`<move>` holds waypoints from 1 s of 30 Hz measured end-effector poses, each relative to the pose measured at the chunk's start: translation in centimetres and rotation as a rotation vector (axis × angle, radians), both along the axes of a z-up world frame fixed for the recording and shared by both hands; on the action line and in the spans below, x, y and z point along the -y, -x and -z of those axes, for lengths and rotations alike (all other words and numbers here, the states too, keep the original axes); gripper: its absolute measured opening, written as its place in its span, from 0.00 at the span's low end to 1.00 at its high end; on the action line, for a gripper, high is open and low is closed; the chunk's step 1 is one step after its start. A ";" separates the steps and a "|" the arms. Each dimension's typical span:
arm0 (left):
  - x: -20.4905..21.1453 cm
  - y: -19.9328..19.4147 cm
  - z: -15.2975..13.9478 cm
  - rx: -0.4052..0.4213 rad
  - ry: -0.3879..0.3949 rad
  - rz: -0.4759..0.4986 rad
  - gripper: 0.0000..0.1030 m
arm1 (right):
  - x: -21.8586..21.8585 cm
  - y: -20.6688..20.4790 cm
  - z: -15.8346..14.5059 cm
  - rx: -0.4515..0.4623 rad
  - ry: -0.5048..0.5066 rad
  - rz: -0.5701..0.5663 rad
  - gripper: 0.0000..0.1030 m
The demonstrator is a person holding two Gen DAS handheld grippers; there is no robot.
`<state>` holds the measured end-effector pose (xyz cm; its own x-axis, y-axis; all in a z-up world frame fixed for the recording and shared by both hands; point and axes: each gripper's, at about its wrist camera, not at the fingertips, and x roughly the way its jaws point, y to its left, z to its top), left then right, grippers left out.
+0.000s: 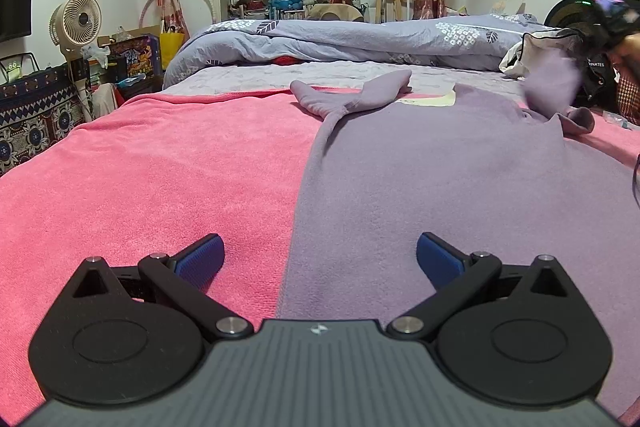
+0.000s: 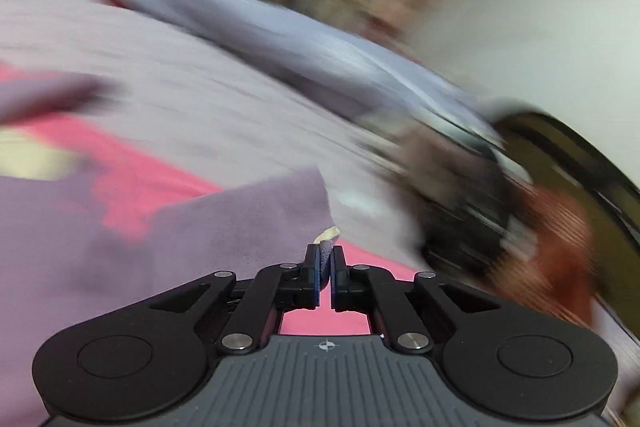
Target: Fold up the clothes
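A lilac sweater (image 1: 440,163) lies flat on a pink towel (image 1: 160,163) spread over the bed, its left sleeve (image 1: 352,95) bent across the far edge. My left gripper (image 1: 320,259) hovers open just above the sweater's near left hem, nothing between its blue pads (image 1: 200,259). At the far right the sweater's right sleeve (image 1: 554,87) is lifted and blurred. My right gripper (image 2: 325,265) is shut on that sleeve's cuff (image 2: 326,247), with the lilac cloth (image 2: 240,219) trailing off to the left. The right wrist view is heavily motion-blurred.
A rumpled blue-grey duvet (image 1: 340,43) lies across the far end of the bed. A fan (image 1: 78,23) and boxes stand on the left by the wall. A person's hand with the other gripper's body (image 1: 604,7) shows at the right edge, beside dark clothing (image 1: 596,79).
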<state>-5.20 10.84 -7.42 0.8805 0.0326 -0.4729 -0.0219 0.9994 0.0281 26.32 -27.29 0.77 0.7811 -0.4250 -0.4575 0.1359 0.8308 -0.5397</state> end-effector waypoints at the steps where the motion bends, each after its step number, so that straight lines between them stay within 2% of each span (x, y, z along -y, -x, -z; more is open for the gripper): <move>1: 0.0 0.0 0.0 0.001 0.000 0.000 1.00 | 2.9 -0.5 -0.3 -0.019 0.013 0.111 0.10; 2: 0.0 0.0 0.0 0.001 0.000 0.000 1.00 | 5.3 -0.7 -0.3 -0.050 0.014 0.194 0.21; 3: 0.0 0.0 0.0 0.001 0.000 0.000 1.00 | 7.7 -0.8 -0.4 -0.081 0.014 0.276 0.43; 4: 0.0 0.0 0.0 0.001 0.000 0.000 1.00 | 7.2 -0.1 -0.2 -0.072 -0.022 0.241 0.57; 5: 0.0 0.0 0.0 -0.001 0.001 -0.001 1.00 | 6.5 0.7 -0.1 -0.061 -0.060 0.200 0.77; 6: 0.0 0.0 -0.1 -0.004 0.003 -0.003 1.00 | 5.8 1.4 0.1 -0.049 -0.097 0.159 0.79; 8: 0.0 -0.1 -0.2 -0.011 0.007 -0.006 1.00 | 4.5 3.0 0.3 -0.027 -0.172 0.077 0.80; 11: -1.0 -0.5 -2.2 -0.036 0.061 -0.056 1.00 | 2.5 5.3 0.8 0.008 -0.283 -0.046 0.80; 13: -2.1 -0.7 -4.3 0.014 0.098 -0.086 1.00 | 1.2 6.8 1.1 0.030 -0.357 -0.129 0.80; 14: -2.7 -1.2 -5.7 0.049 0.114 -0.089 1.00 | -0.3 7.8 1.7 0.038 -0.452 -0.242 0.80; 15: -3.1 -1.9 -6.9 0.065 0.116 -0.085 1.00 | -1.4 8.2 2.5 0.023 -0.541 -0.303 0.82; 17: -3.0 -5.0 -9.4 0.061 0.055 -0.048 1.00 | -3.6 9.0 4.2 -0.011 -0.717 -0.419 0.82; 19: -1.8 -8.6 -11.1 0.080 -0.014 0.017 1.00 | -4.8 8.8 6.1 -0.072 -0.875 -0.465 0.82; 21: 0.2 -13.3 -11.7 0.079 -0.069 0.098 1.00 | -6.3 8.1 7.5 -0.140 -0.834 -0.436 0.82; 23: 2.8 -19.1 -11.0 0.046 -0.095 0.179 1.00 | -7.3 8.0 7.5 -0.146 -0.780 -0.437 0.84; 25: 5.4 -23.8 -9.3 0.003 -0.129 0.213 1.00 | -7.7 7.9 7.5 -0.146 -0.748 -0.442 0.85; 28: 9.0 -30.9 -5.5 -0.126 -0.267 0.113 1.00 | -8.3 8.3 7.7 -0.143 -0.748 -0.440 0.85; 30: 10.2 -34.0 -2.7 -0.262 -0.296 0.084 1.00 | -8.3 8.4 7.9 -0.141 -0.746 -0.441 0.85</move>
